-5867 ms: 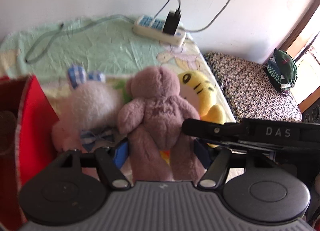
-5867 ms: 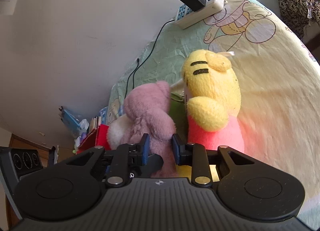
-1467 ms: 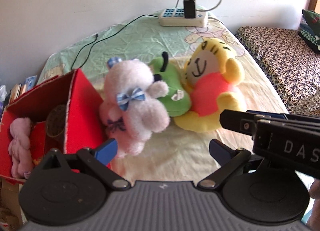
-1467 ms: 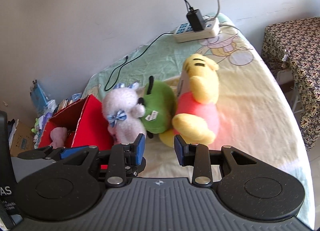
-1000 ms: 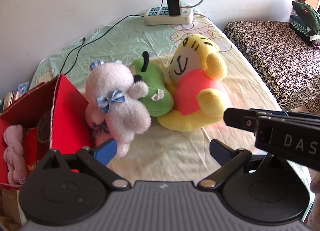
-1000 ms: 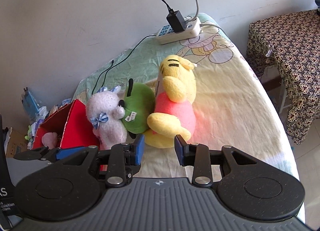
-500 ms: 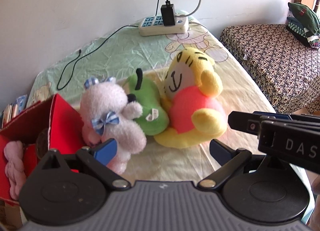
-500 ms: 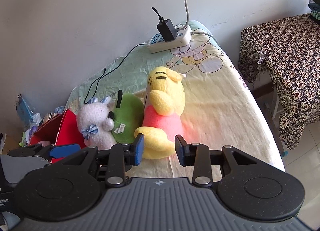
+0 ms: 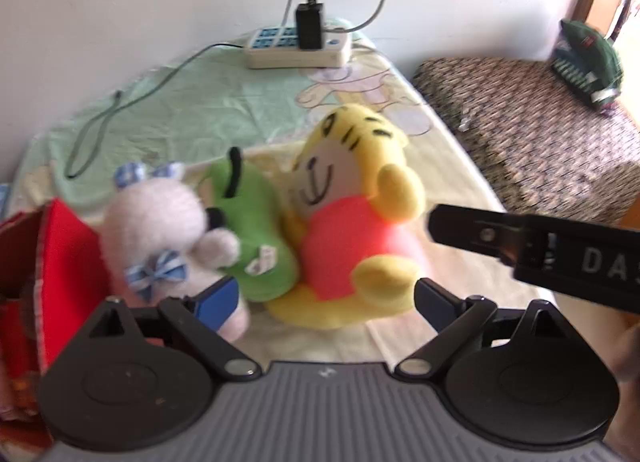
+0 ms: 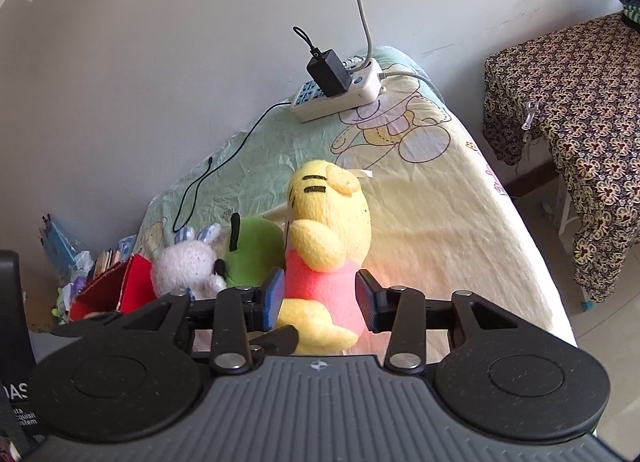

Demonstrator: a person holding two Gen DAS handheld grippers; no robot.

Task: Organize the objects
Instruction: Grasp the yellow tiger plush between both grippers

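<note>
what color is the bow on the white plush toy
Blue and white checked. The bow on the white plush toy shows best in the left wrist view.

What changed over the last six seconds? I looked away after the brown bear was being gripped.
The brown bear is gone from the left gripper, now open and drawn back. The right gripper opened. The white bunny, green plush and yellow tiger stayed put.

Three plush toys [image 9: 256, 230] — one red box [image 9: 60, 262] — one power strip [image 9: 298, 52]
</note>
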